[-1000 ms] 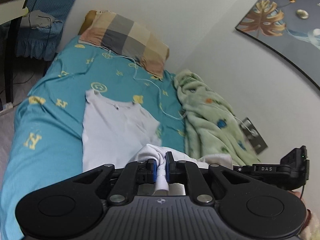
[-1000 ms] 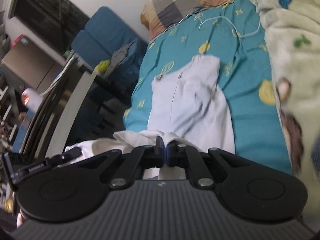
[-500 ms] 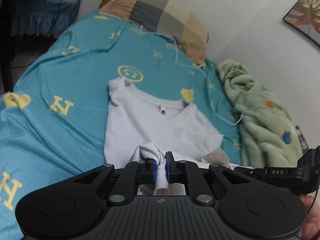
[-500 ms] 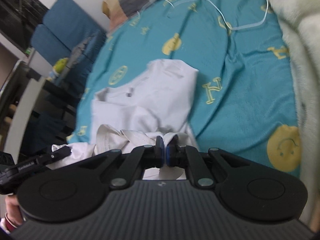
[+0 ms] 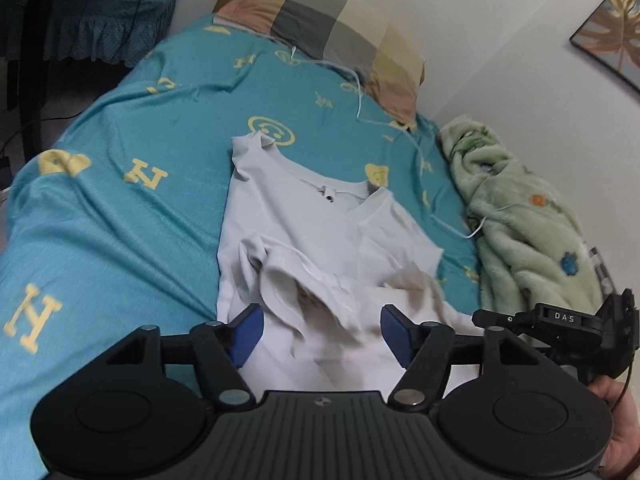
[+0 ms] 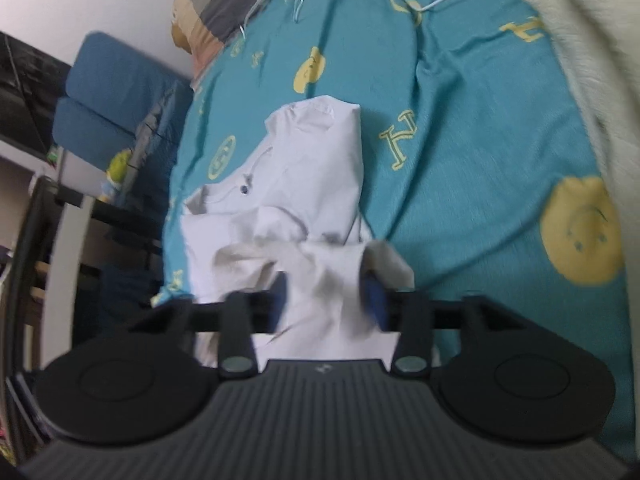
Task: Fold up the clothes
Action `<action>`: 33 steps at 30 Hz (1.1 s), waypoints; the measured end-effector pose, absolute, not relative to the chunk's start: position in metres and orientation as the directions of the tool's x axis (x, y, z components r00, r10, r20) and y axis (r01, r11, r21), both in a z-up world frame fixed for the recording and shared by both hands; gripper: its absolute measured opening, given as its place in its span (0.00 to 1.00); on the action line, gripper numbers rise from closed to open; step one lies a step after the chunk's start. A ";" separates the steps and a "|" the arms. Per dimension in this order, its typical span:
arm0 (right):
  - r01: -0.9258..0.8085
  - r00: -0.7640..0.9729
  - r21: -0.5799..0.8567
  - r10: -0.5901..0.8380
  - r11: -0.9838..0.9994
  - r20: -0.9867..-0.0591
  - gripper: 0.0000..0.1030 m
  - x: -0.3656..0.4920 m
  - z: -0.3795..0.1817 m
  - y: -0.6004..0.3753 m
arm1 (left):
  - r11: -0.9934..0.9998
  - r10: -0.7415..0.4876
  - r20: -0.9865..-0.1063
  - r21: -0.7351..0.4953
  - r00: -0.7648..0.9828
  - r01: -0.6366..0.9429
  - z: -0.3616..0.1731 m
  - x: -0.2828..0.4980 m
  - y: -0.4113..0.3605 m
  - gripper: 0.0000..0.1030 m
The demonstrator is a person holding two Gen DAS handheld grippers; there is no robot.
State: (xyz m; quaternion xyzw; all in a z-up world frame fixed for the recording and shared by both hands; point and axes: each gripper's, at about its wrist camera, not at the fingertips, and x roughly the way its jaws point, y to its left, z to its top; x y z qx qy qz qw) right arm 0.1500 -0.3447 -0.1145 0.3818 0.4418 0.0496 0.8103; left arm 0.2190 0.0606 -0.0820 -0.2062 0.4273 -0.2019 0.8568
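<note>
A white T-shirt [image 5: 312,224] lies on the teal bedsheet [image 5: 120,220], collar toward the pillow, its lower part folded up and rumpled over the body. My left gripper [image 5: 320,332] is open, its blue pads on either side of the bunched hem, which lies loose between them. In the right wrist view the shirt [image 6: 316,176] lies the same way. My right gripper [image 6: 328,296] is open over the crumpled hem, with cloth still draped against the right pad. The other gripper's tip [image 5: 568,320] shows at the right in the left wrist view.
A checked pillow [image 5: 332,20] lies at the head of the bed. A green fleece blanket [image 5: 520,216] is bunched along the wall side. A thin white cable [image 5: 420,148] runs across the sheet. A blue chair [image 6: 116,100] and a dark desk stand beside the bed.
Both grippers carried the hem forward and down toward the collar, then opened and let it go. The hem now lies rumpled on the shirt's body.
</note>
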 end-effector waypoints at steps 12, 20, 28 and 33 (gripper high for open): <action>0.405 0.564 0.748 0.500 0.527 -0.657 0.61 0.041 -0.114 -0.312 | 0.682 -0.644 -0.613 -0.731 0.458 -0.018 -0.078 0.107 0.053 0.78; 0.492 0.528 0.777 0.574 0.394 -0.626 0.61 0.005 -0.144 -0.290 | 0.640 -0.647 -0.656 -0.744 0.389 -0.191 -0.130 0.103 0.050 0.78; 0.545 0.568 0.772 0.534 0.325 -0.626 0.61 0.009 -0.169 -0.298 | 0.638 -0.637 -0.674 -0.733 0.374 -0.236 -0.151 0.112 0.050 0.78; 0.537 0.610 0.783 0.496 0.314 -0.618 0.60 0.011 -0.168 -0.301 | 0.649 -0.629 -0.680 -0.726 0.377 -0.226 -0.153 0.115 0.050 0.78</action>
